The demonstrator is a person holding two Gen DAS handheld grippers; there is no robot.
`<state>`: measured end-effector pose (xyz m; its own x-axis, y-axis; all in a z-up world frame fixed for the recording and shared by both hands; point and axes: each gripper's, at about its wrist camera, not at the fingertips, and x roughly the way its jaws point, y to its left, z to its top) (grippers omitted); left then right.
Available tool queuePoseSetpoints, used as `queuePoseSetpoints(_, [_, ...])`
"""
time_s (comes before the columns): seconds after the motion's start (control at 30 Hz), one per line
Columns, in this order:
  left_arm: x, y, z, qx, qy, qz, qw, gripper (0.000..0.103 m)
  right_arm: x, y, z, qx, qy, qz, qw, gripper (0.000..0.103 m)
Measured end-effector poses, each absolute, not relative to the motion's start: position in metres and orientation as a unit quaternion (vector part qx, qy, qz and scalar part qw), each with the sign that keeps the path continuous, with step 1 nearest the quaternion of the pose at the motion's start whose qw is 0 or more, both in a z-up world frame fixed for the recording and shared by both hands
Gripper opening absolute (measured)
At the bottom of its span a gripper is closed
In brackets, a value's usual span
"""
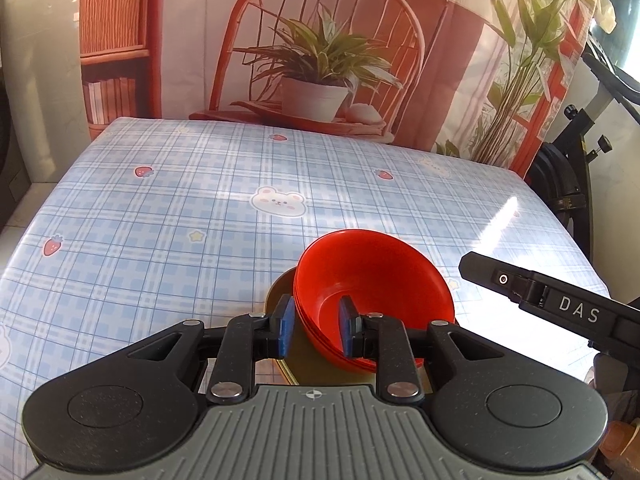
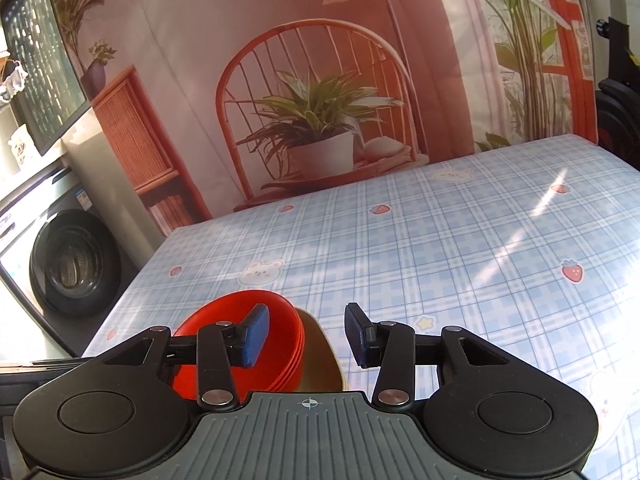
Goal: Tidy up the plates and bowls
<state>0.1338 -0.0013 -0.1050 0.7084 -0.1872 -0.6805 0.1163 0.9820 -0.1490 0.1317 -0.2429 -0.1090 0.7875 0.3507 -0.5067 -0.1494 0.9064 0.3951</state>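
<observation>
A stack of red bowls rests tilted on a brown plate near the front edge of the blue checked table. My left gripper has its blue pads on either side of the bowls' near rim, one inside and one outside. The pads stand a little apart from the rim. In the right wrist view the red bowls and the brown plate lie low and left. My right gripper is open and empty over the plate's edge. Its body shows at the right of the left wrist view.
A printed backdrop with a chair and plant hangs behind the table. A washing machine stands off the table's left side. A black exercise frame stands at the right.
</observation>
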Motion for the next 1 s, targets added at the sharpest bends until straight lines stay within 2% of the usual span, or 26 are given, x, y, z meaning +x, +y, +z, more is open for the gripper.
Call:
queuePoseSetpoints(0.13, [0.126, 0.0, -0.092, -0.042, 0.356, -0.077, 0.93, 0.025, 0.127, -0.254, -0.092, 0.164, 0.275, 0.123, 0.939, 0.054])
queuePoseSetpoints(0.2, [0.12, 0.0, -0.081, -0.03, 0.342, -0.074, 0.936, 0.026, 0.124, -0.263, -0.079, 0.157, 0.265, 0.112, 0.945, 0.066])
queuePoseSetpoints(0.33, [0.109, 0.0, -0.061, -0.011, 0.313, -0.065, 0.947, 0.033, 0.119, -0.285, -0.052, 0.147, 0.235, 0.1, 0.956, 0.079])
queuePoseSetpoints(0.37, [0.106, -0.001, -0.055, -0.008, 0.306, -0.065, 0.95, 0.035, 0.117, -0.29, -0.045, 0.141, 0.226, 0.094, 0.959, 0.084])
queuePoseSetpoints(0.4, [0.103, -0.002, -0.047, -0.005, 0.295, -0.066, 0.953, 0.041, 0.115, -0.294, -0.039, 0.138, 0.219, 0.089, 0.962, 0.091])
queuePoseSetpoints(0.43, [0.101, -0.004, -0.04, -0.002, 0.286, -0.065, 0.956, 0.047, 0.114, -0.298, -0.032, 0.136, 0.213, 0.087, 0.964, 0.093])
queuePoseSetpoints(0.5, [0.096, -0.007, -0.025, 0.01, 0.262, -0.054, 0.963, 0.071, 0.112, -0.307, -0.02, 0.138, 0.202, 0.09, 0.965, 0.094])
queuePoseSetpoints(0.57, [0.089, -0.01, -0.012, 0.022, 0.234, -0.042, 0.971, 0.083, 0.109, -0.314, -0.006, 0.139, 0.191, 0.098, 0.967, 0.101])
queuePoseSetpoints(0.7, [0.077, -0.016, 0.017, 0.03, 0.184, -0.041, 0.982, 0.089, 0.102, -0.319, 0.02, 0.129, 0.18, 0.109, 0.969, 0.103])
queuePoseSetpoints(1.0, [0.064, -0.025, 0.052, 0.022, 0.164, -0.028, 0.986, 0.091, 0.074, -0.309, 0.061, 0.105, 0.135, 0.104, 0.98, 0.103])
